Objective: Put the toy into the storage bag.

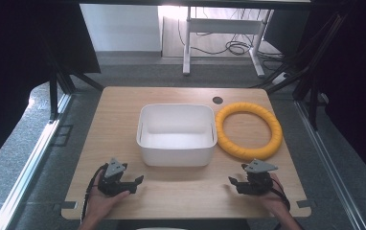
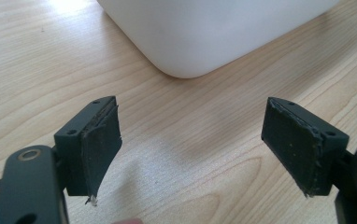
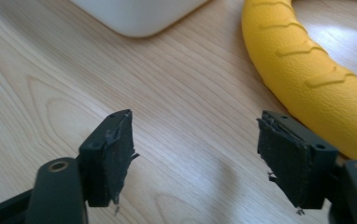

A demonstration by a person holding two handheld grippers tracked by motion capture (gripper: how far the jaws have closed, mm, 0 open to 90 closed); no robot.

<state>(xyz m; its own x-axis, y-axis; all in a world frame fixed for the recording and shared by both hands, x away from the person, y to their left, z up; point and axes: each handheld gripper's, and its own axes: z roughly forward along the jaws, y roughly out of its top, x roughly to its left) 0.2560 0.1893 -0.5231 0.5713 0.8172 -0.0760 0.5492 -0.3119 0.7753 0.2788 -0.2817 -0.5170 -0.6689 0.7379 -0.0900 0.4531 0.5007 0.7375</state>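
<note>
Yellow ring flat on the surface, touching the white tub.

Left gripper and right gripper rest near the front edge, fingers spread and empty, seemingly a ready pose with both objects within reach.

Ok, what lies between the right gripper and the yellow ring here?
Nothing: bare wooden table. In the right gripper view the open right gripper sits just short of the yellow ring, one jaw close beside it. The high view agrees.
</note>
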